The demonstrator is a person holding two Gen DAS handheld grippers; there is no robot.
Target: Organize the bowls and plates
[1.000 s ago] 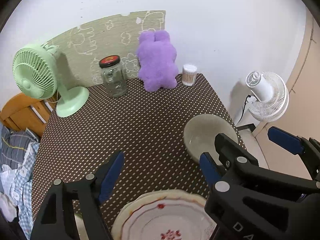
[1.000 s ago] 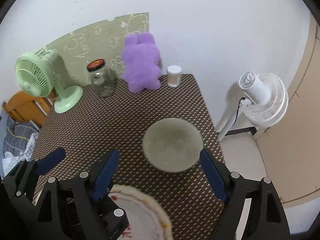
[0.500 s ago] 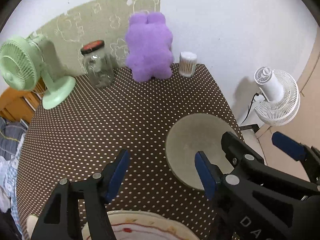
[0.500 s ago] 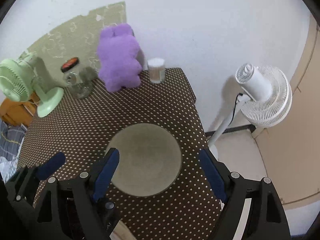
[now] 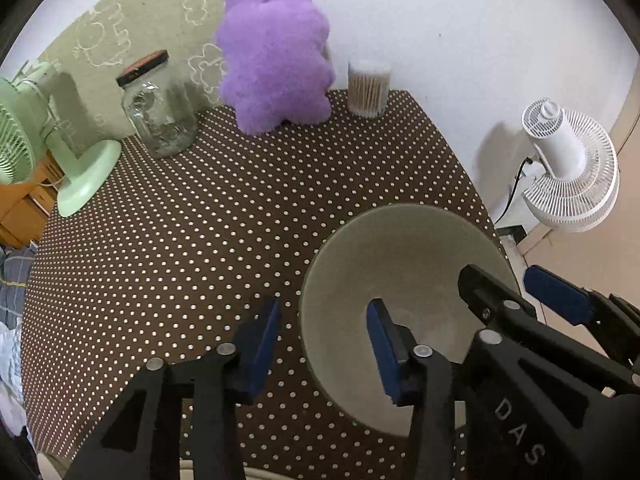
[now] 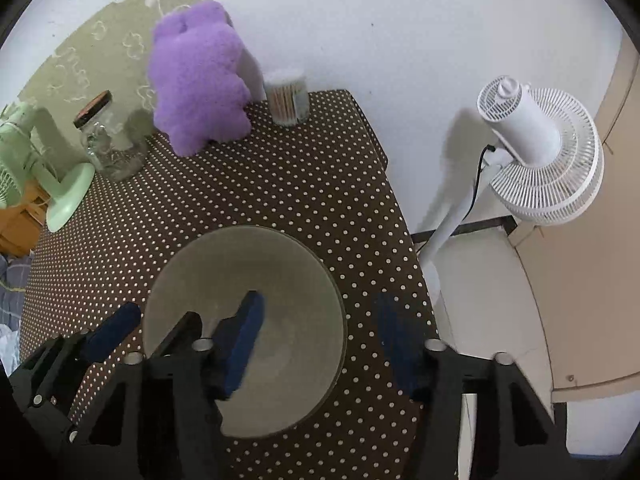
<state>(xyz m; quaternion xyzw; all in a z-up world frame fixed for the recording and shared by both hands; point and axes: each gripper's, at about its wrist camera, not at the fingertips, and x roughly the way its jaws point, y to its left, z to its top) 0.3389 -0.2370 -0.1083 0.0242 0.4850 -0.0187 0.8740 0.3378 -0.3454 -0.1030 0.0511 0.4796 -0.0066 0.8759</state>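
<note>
While both grippers straddle bowl (image 6: 280, 264) rim, plush (image 5: 276, 52), jar (image 5: 160, 116) stand behind.

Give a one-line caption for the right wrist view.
Open right gripper straddling the right rim of the grey bowl on the dotted tablecloth.

Even, bright indoor light; soft shadows fall leftward behind the white fan (image 6: 536, 148) on the wall. Fisheye bending, dark vignetted corners.
</note>
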